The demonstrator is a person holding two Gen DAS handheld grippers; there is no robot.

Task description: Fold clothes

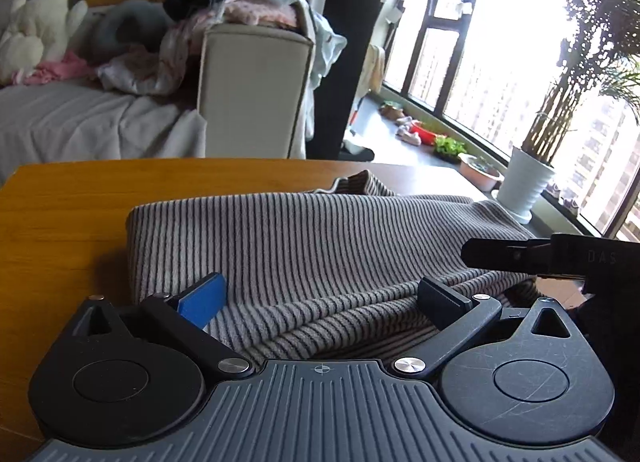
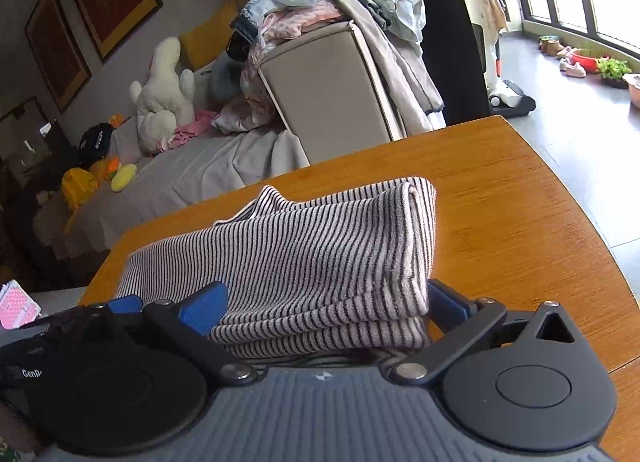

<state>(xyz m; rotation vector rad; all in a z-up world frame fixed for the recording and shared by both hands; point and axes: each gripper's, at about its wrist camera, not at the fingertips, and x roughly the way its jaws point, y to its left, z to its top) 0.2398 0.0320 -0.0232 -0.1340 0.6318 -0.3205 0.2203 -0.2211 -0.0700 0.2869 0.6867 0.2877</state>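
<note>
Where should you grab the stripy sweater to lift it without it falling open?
Grip the striped sweater at its thick near edge, coming from the near side of the wooden table. The folded layers stack there, so one pinch probably holds them together.

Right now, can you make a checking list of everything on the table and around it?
Surface: wooden table, bare around the clothing.
Job's things: striped sweater, folded into layers, lying on the table.
Clutter: nothing seen on the table.
Grippers: left gripper open, fingers either side of a sweater fold; right gripper open around the folded edge.
Cables: nothing seen.
Surroundings: sofa with clothes pile on its armrest, plush toy, potted plant, windows.
</note>
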